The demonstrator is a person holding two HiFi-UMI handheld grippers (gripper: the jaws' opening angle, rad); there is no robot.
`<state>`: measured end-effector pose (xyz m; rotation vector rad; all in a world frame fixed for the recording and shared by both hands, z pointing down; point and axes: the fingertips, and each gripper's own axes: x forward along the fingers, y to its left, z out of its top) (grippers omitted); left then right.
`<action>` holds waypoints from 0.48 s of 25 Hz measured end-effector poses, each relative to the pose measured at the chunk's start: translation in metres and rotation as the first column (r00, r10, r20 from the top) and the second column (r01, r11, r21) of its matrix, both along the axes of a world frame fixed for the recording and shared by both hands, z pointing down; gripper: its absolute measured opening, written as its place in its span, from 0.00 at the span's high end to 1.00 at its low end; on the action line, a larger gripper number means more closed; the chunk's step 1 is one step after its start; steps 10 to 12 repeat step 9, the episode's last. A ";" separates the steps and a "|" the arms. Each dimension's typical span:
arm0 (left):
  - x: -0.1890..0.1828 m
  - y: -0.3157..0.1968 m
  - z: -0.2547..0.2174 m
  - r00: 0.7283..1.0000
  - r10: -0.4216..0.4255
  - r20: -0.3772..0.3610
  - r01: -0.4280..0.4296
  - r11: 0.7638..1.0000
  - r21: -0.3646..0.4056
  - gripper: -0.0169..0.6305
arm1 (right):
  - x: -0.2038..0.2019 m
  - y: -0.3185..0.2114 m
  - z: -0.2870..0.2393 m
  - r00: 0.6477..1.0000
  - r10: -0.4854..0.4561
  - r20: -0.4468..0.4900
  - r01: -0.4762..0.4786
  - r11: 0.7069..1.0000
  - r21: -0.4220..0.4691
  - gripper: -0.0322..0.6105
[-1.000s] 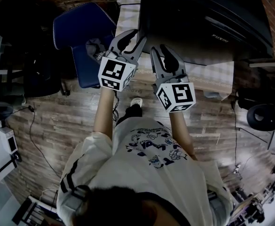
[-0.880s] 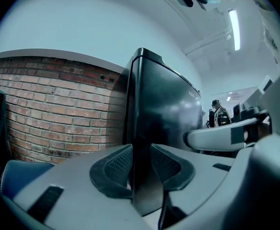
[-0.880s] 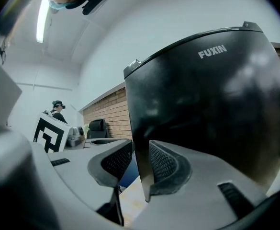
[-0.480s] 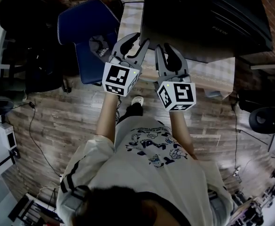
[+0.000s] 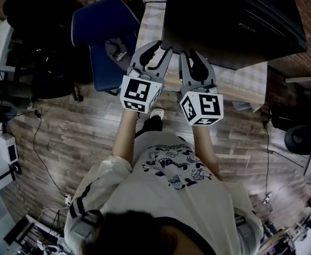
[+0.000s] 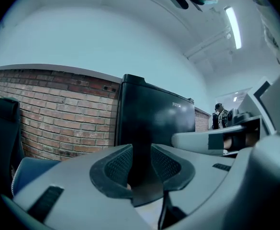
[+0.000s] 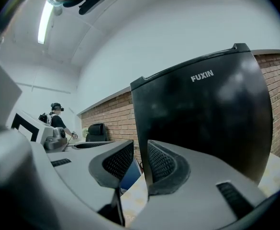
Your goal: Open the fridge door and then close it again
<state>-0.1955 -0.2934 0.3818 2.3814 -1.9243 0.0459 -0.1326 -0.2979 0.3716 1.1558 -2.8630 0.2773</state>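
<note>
Facing the shut fridge (image 5: 235,20) (contents unseen), left tongs (image 6: 141,162) and right tongs (image 7: 140,164) hang nearly closed, empty.

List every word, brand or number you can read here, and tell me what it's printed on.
"FUXIN": white brand lettering near the top of the black fridge, clear in the right gripper view.
In the other two views that lettering is too small to read.
Graphic on the person's T-shirt: lettering too small to read.
</note>
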 end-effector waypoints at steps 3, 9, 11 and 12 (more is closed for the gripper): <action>0.003 0.006 -0.002 1.000 -0.003 0.002 0.003 1.000 0.005 0.77 | 0.002 0.005 -0.001 1.000 0.000 0.003 0.000 1.000 0.002 0.79; 0.013 0.013 -0.003 1.000 0.004 -0.002 -0.004 1.000 0.006 0.77 | 0.009 0.013 -0.003 1.000 -0.003 0.003 0.003 1.000 0.007 0.79; 0.013 0.013 -0.003 1.000 0.004 -0.002 -0.004 1.000 0.006 0.77 | 0.009 0.013 -0.003 1.000 -0.003 0.003 0.003 1.000 0.007 0.79; 0.013 0.013 -0.003 1.000 0.004 -0.002 -0.004 1.000 0.006 0.77 | 0.009 0.013 -0.003 1.000 -0.003 0.003 0.003 1.000 0.007 0.79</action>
